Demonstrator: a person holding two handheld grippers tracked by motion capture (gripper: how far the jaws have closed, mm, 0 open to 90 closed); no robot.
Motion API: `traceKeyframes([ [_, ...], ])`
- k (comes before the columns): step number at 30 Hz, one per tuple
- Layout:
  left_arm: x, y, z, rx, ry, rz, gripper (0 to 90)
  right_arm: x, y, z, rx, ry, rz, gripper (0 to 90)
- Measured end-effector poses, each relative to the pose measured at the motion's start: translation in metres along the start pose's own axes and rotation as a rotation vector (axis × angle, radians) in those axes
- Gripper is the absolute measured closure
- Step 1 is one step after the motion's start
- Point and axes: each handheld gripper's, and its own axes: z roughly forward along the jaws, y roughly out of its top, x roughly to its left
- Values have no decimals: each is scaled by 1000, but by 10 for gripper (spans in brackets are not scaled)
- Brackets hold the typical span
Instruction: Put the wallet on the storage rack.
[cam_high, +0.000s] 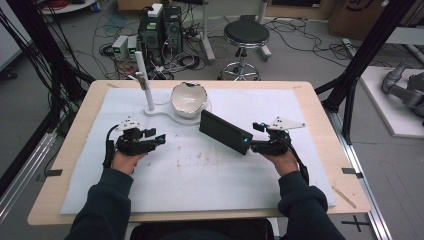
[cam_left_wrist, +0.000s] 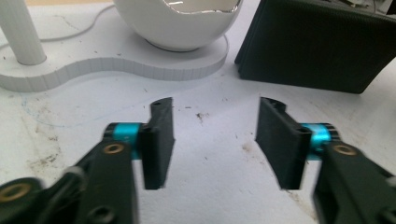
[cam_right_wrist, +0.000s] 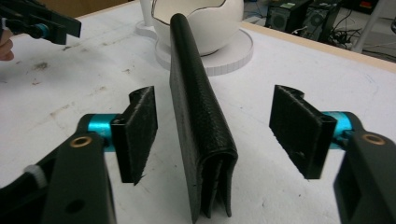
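While both stand open, right gripper (cam_right_wrist: 212, 135) straddles upright black leather wallet (cam_right_wrist: 198, 112) untouched; left gripper (cam_left_wrist: 215, 140) empty.

A lab or workshop is showing here: cables (cam_high: 120, 30) are sprawling over the grey floor at the frame's top, computer towers (cam_high: 161, 27) are standing upper centre, and black frame struts (cam_high: 367, 47) are rising at right.
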Motion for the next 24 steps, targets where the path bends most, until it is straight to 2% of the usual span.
traceKeyframes([
  [5,2,1,-2,-11,24,-13,248,-2,-4,2,22,5,-16,213],
  [9,1,1,-3,-15,34,-16,243,2,-8,13,59,-11,-5,200],
  [12,1,1,-3,-7,36,-11,246,3,-15,26,71,10,-4,201],
  [15,1,0,-2,-5,34,-14,255,4,-20,30,54,23,-13,278],
  [17,1,0,-2,3,32,-15,258,3,-22,32,53,21,16,301],
  [18,1,-1,-2,8,31,-15,261,1,-24,33,60,27,35,311],
  [21,0,-1,-1,12,22,-18,265,-2,-29,40,110,26,52,358],
  [23,0,-1,-1,10,23,-17,269,-2,-31,42,118,31,46,446],
  [24,1,-1,-2,9,23,-19,269,-2,-31,42,115,44,51,553],
])
